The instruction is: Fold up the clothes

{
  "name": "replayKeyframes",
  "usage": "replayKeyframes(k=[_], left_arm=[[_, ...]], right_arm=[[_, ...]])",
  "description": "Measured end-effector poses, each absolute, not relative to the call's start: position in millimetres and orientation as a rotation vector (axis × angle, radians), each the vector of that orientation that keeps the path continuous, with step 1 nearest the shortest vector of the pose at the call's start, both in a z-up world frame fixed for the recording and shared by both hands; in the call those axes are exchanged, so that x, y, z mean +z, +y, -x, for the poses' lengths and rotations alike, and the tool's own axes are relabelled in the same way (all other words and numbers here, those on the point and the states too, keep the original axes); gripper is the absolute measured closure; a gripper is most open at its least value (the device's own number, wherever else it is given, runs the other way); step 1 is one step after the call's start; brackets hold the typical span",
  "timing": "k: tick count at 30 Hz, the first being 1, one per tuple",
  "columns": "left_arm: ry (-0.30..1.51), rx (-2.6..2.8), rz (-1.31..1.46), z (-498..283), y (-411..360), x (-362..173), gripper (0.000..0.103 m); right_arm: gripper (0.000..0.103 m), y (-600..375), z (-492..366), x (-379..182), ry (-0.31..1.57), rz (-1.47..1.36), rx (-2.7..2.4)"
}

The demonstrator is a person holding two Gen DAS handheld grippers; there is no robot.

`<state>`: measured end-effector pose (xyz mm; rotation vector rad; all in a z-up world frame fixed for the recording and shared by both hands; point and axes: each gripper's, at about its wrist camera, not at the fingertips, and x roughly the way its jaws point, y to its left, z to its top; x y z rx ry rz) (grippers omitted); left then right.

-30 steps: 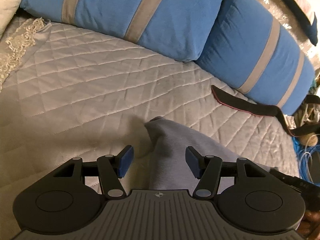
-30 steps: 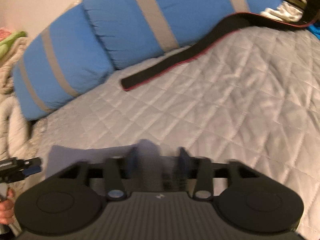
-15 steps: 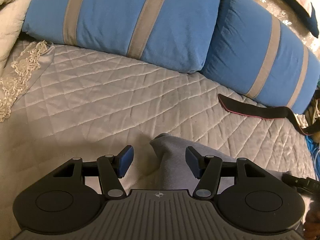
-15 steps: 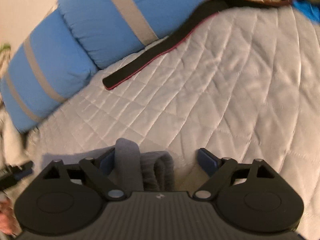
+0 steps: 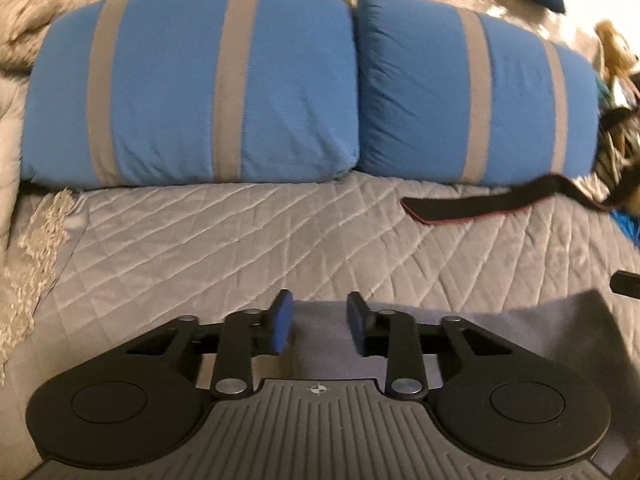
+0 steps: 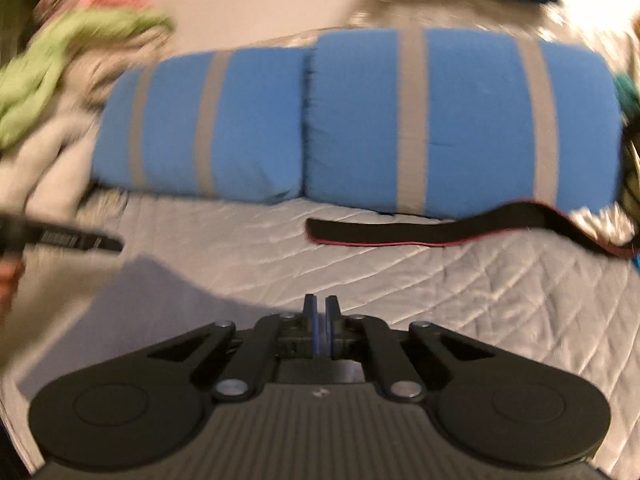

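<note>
A grey garment (image 5: 520, 328) lies on the quilted bedspread (image 5: 200, 248) and stretches between my two grippers. My left gripper (image 5: 320, 320) has its jaws closing, and a fold of the grey cloth fills the narrow gap between its blue pads (image 5: 280, 328). In the right wrist view the garment (image 6: 152, 304) runs up as a taut edge to my right gripper (image 6: 320, 316), whose pads are pressed together on its corner. The left gripper (image 6: 60, 240) shows at the left edge, the cloth peaking beside its tip.
Two blue pillows with grey stripes (image 5: 192, 92) (image 5: 472, 92) line the far side of the bed. A black strap with a red edge (image 5: 472, 204) lies in front of the right pillow. Lace cloth (image 5: 36, 240) hangs at the left. Loose green and pink clothes (image 6: 80, 40) are piled at the back left.
Both views have rolled level, so the pillows now run straight across. The right jaws went from wide apart to shut on the grey fold. The left jaws narrowed around the cloth.
</note>
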<state>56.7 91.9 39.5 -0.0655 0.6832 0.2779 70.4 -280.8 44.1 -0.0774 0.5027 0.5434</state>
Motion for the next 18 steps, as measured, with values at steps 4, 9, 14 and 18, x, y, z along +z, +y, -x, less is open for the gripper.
replayKeyframes(k=[4, 9, 14, 18], left_arm=[[0.706, 0.255, 0.012, -60, 83, 29, 0.086], [0.807, 0.244, -0.032, -73, 79, 1, 0.089], [0.853, 0.242, 0.016, -77, 89, -13, 0.09], [0.857, 0.244, 0.043, -77, 93, -16, 0.09]], right_arm=[[0.091, -271, -77, 30, 0.566, 0.155, 0.5], [0.086, -274, -92, 17, 0.658, 0.11, 0.456], [0.088, -277, -101, 10, 0.715, 0.056, 0.444], [0.088, -280, -104, 11, 0.745, 0.017, 0.444]])
